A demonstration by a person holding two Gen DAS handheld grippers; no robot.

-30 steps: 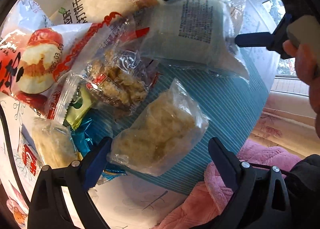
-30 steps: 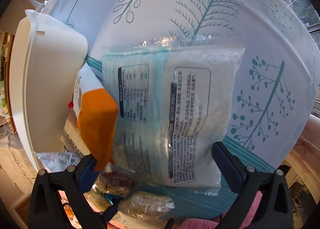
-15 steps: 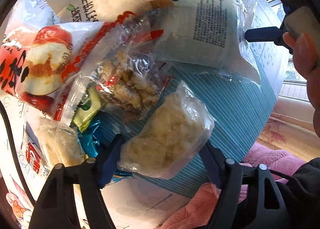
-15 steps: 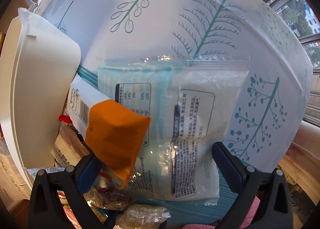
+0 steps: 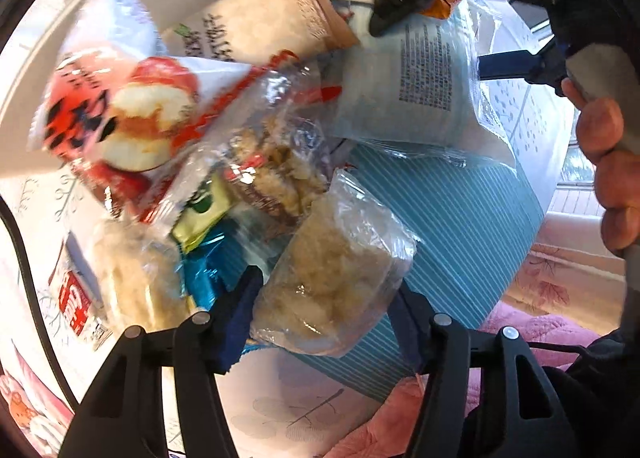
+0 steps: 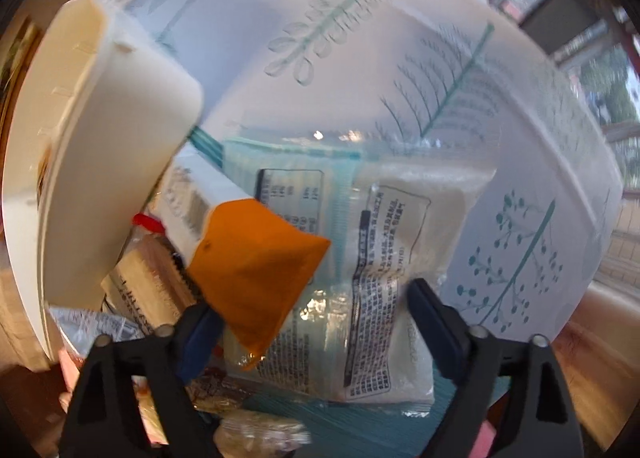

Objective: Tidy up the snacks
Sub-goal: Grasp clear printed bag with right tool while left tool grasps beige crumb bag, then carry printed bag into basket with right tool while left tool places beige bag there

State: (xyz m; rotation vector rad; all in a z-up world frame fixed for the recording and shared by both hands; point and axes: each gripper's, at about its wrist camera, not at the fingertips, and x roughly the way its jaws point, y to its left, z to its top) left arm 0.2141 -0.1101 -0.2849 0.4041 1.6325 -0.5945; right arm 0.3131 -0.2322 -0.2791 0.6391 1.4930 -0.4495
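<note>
A heap of snack packets lies on a teal striped mat (image 5: 452, 218). In the left wrist view my left gripper (image 5: 324, 318) has both fingers closed on a clear bag of pale puffed snack (image 5: 336, 278). In the right wrist view my right gripper (image 6: 316, 322) is open around a clear bag of white snack with printed text (image 6: 380, 258), which also shows in the left wrist view (image 5: 420, 82). An orange packet (image 6: 256, 274) lies against its left finger.
A white bin (image 6: 100, 162) stands left of the pile. Red-and-white apple packet (image 5: 124, 122), beige packet (image 5: 264, 26), clear cookie bag (image 5: 272, 174) and small green and blue packets (image 5: 204, 242) crowd the mat. A leaf-print cloth (image 6: 460, 78) covers the table.
My left gripper has moved forward and closed on the puffed snack bag. My right gripper has pushed forward around the white bag, and the orange packet has slid across it.
</note>
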